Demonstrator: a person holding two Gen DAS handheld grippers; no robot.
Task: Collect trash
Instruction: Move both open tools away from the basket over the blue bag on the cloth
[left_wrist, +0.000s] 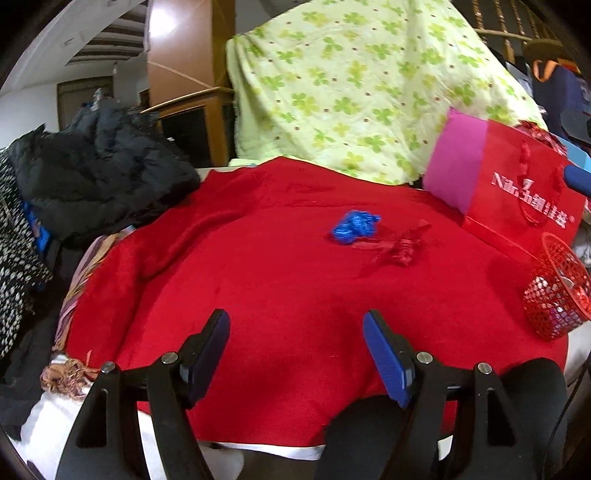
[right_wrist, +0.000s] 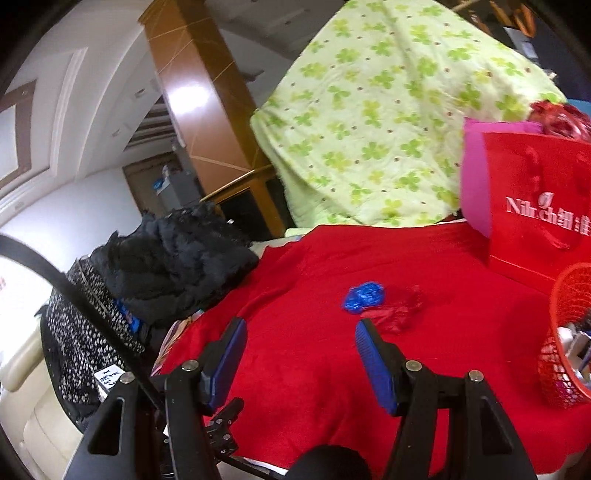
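Two tools (left_wrist: 295, 354) (right_wrist: 299, 358) gaping, one blue wrapper (left_wrist: 354, 227), one red wrapper (left_wrist: 400, 245)

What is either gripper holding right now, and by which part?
Nothing is held. The left gripper and right gripper both have open, empty jaws above the red cloth; the blue wrapper and red wrapper lie untouched.

A crumpled blue foil wrapper (left_wrist: 354, 226) (right_wrist: 364, 297) is seen lying on the red cloth (left_wrist: 258, 280) (right_wrist: 424, 362), touching a crumpled red wrapper (left_wrist: 400, 245) (right_wrist: 397, 314); a red mesh basket (left_wrist: 557, 295) (right_wrist: 565, 339) is stood upright at the cloth's edge
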